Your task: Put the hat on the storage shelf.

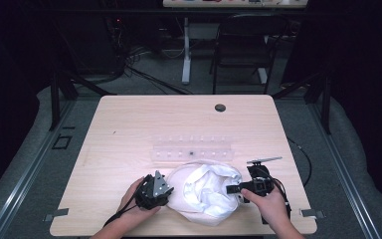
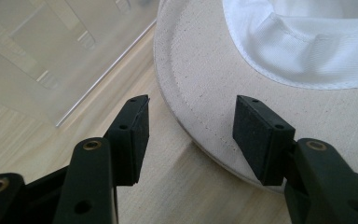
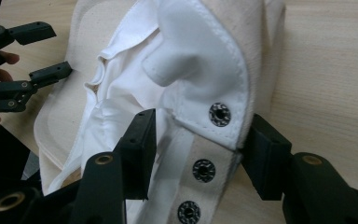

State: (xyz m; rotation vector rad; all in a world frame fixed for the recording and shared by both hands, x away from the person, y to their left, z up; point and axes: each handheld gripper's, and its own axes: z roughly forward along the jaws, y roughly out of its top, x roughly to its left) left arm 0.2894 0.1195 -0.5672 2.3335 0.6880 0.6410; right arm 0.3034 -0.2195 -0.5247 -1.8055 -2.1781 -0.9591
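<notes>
Lying upturned at the near edge of the pale wooden table [image 1: 129,129], the beige canvas hat with white lining [image 1: 206,191] has its snap-studded strap [image 3: 204,170] between the right gripper's [image 3: 198,154] parted jaws, which should close squarely, while the left gripper [image 2: 191,135] gapes over the brim.

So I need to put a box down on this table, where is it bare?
The far strip of the table between the grommet hole and the clear tray is bare, as is the left side beyond the tray. The near middle is crowded: cap, left gripper, right gripper.
</notes>
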